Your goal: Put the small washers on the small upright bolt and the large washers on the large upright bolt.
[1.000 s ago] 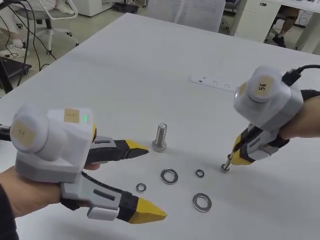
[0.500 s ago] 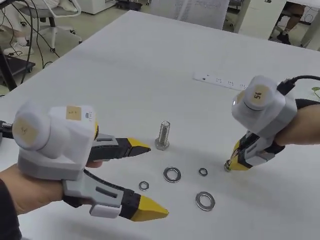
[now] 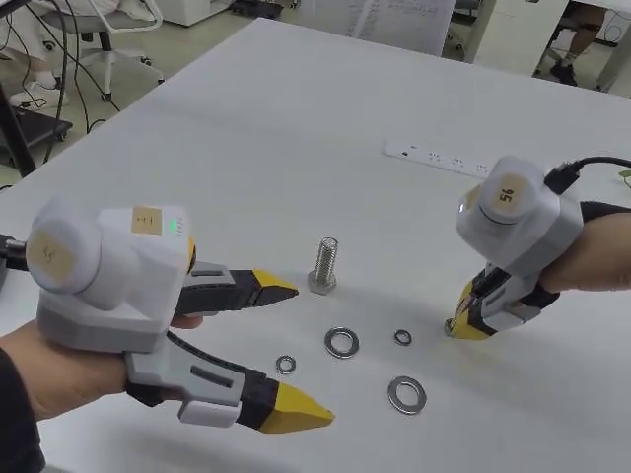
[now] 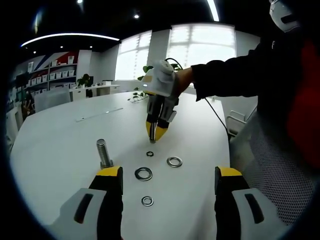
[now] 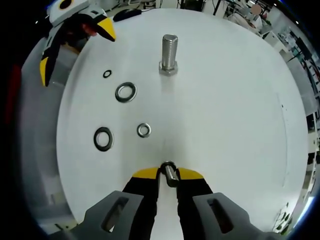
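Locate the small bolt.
At the head view's right, the small bolt is clamped between the jaws of the right gripper, just right of a small washer.

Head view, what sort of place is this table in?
Probably an office or lab workroom: a large white table with a power strip on it, a swivel chair and cables beyond, and stocked shelves by big windows in the left gripper view.
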Motion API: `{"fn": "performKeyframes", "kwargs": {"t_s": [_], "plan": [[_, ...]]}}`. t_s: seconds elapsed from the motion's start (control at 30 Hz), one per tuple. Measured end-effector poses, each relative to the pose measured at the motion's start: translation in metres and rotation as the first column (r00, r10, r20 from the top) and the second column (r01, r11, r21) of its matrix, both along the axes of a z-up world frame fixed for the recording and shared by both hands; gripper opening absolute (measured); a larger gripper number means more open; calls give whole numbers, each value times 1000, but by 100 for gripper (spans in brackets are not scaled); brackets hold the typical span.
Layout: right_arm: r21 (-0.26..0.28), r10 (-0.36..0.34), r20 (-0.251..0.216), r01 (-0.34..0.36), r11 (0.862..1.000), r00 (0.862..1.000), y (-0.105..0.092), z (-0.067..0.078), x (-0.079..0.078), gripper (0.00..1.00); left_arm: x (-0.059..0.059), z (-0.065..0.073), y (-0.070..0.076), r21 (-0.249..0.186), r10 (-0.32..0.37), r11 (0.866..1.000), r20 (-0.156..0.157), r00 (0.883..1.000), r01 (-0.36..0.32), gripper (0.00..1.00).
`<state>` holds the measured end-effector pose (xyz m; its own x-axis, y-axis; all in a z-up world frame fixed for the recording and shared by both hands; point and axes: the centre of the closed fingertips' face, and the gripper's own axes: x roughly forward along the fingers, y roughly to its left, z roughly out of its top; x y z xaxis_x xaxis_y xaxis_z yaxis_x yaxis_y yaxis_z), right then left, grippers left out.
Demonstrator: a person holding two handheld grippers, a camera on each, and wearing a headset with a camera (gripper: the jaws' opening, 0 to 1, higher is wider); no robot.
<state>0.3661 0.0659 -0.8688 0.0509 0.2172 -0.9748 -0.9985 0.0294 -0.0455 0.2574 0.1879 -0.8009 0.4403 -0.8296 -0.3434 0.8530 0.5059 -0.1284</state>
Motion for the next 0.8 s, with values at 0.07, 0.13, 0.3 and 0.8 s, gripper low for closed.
{"fn": "performKeyframes", "kwargs": {"t_s": [0.07, 0.13, 0.3, 0.8], "plan": [[6, -3, 1, 3, 1000, 1000, 1, 0, 0, 15, 0, 0, 0, 2, 0, 1000, 1, 1000, 0, 74], [6, -5, 2, 5, 1000, 1000, 0, 1, 0, 15, 0, 0, 0, 0, 1, 1000, 0, 1000, -1, 74], [10, -21, 5, 21, 1000, 1000, -6, 2, 1, 16, 0, 0, 0, 1, -1, 1000, 1, 1000, 1, 74], [16, -49, -21, 49, 999, 999, -16, 2, -21, 17, -1, 1, -2, 3, -6, 1000, 6, 1000, 6, 74]]}}
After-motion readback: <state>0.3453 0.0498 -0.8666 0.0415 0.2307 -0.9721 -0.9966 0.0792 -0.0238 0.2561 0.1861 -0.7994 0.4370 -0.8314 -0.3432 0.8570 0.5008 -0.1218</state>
